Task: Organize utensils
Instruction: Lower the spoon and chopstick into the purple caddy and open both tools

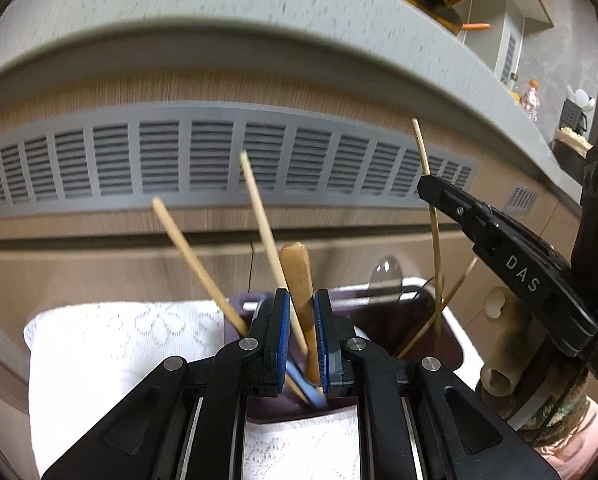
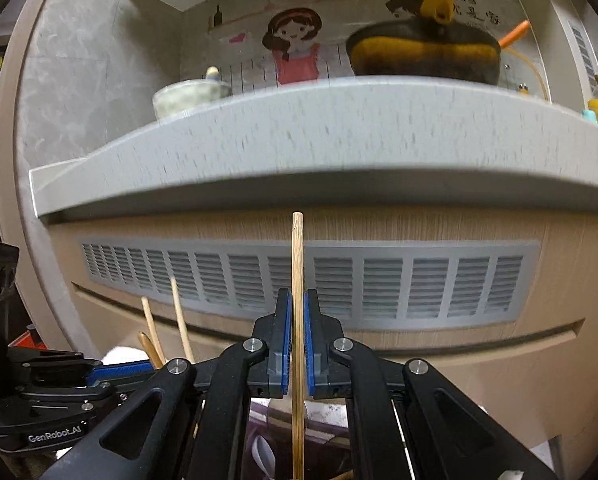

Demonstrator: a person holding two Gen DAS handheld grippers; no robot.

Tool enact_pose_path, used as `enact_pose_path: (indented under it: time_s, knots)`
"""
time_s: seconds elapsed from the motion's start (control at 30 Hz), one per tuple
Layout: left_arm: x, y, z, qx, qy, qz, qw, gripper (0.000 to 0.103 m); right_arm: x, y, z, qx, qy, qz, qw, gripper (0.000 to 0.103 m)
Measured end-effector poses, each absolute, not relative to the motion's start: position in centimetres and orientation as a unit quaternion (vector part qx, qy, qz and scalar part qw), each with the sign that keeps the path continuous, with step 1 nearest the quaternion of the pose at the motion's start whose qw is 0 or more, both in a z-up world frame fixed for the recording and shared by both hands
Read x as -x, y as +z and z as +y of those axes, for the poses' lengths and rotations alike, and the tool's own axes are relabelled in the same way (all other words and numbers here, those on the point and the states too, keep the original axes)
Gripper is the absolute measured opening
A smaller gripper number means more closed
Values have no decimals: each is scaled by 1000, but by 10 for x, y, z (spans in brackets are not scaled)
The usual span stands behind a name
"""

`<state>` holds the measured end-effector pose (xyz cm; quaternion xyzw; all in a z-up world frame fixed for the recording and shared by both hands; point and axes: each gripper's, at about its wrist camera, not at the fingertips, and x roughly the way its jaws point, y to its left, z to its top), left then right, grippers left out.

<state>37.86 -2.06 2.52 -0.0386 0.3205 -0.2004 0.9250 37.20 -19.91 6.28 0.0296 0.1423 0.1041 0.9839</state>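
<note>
My left gripper [image 1: 301, 316] hovers over the left compartment of a dark purple utensil holder [image 1: 447, 344]. A wooden spoon handle [image 1: 297, 280] and a chopstick [image 1: 271, 248] stand between its blue pads with gaps either side, so it looks open. Another chopstick [image 1: 195, 264] leans left. My right gripper [image 2: 297, 332] is nearly shut around an upright bamboo chopstick [image 2: 297, 320]; narrow gaps show beside the stick. It also shows in the left wrist view [image 1: 427, 178], with the chopstick [image 1: 435, 260] reaching into the holder's right compartment. A clear plastic spoon [image 1: 385, 280] stands behind.
The holder rests on a white lace cloth [image 1: 119, 340]. A grey speckled counter edge [image 2: 319, 140] overhangs a wooden cabinet with a grey vent grille [image 2: 379, 280]. A bowl [image 2: 187, 98] and a yellow-handled pan [image 2: 423, 56] sit on the counter. A beige tube object [image 1: 503, 344] is at right.
</note>
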Motion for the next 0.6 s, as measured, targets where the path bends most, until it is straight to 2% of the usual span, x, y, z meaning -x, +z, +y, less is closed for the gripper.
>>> enact_pose_path:
  time_s: [0.17, 0.27, 0.33, 0.4, 0.47, 0.5, 0.53, 0.6]
  knots:
    - [-374, 14, -20, 44, -183, 330, 925, 14, -374, 36, -201, -24, 97, 171, 980, 6]
    - [-361, 14, -15, 49, -169, 328, 928, 16, -370, 25, -207, -36, 105, 205, 972, 9]
    - [-345, 19, -8, 55, -155, 319, 933, 24, -361, 21, -214, -50, 109, 218, 969, 27]
    - [-330, 24, -2, 67, -141, 310, 938, 49, -347, 20, -220, -57, 102, 221, 968, 39]
    - [-308, 28, 4, 75, -121, 298, 944, 63, -326, 20, -225, -62, 99, 228, 967, 50]
    - [-294, 29, 6, 74, -113, 292, 947, 65, -313, 20, -227, -66, 100, 234, 965, 58]
    - [-280, 30, 7, 72, -106, 288, 949, 66, -302, 19, -229, -69, 100, 239, 963, 63]
    - [-259, 31, 7, 67, -100, 283, 952, 77, -279, 17, -229, -67, 99, 250, 961, 66]
